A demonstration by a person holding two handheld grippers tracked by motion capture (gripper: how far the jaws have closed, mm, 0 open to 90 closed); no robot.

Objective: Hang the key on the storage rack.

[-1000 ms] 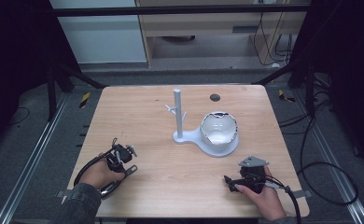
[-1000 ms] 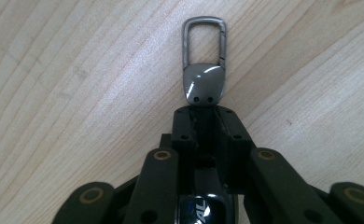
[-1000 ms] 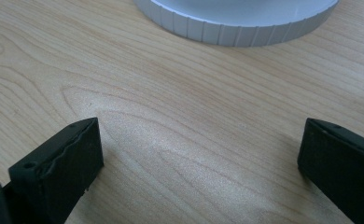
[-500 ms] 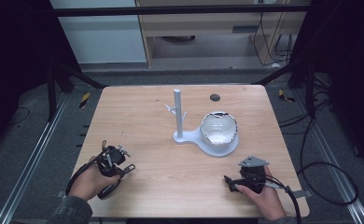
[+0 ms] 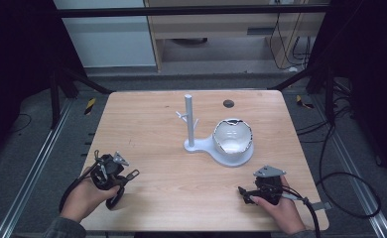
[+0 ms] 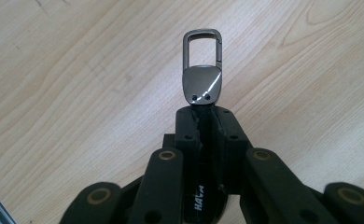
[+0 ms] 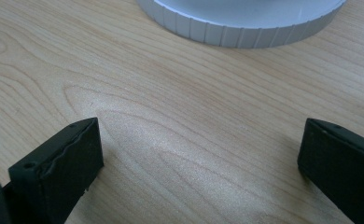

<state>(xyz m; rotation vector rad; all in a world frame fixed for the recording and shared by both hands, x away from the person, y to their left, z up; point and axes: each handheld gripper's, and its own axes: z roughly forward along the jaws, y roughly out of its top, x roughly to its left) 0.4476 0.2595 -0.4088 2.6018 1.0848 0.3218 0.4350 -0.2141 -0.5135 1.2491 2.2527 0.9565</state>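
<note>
Both fingers of the left gripper are pressed together on the black strap of a key clip, whose dark metal carabiner loop sticks out past the fingertips and shows against the wooden table. From the high view, that left gripper sits over the near left part of the table, held in the person's left hand, with the clip end poking out toward the table's middle. Whether the clip touches the wood cannot be told.

Fingers of the right gripper stand wide apart with bare wood between them, gripping nothing. Just ahead of them lies the ribbed rim of a white stand base. In the high view the right gripper rests at the near right of the table in the right hand, near the white stand with its upright post and side pegs. A white bowl-shaped dish sits on that base.
</note>
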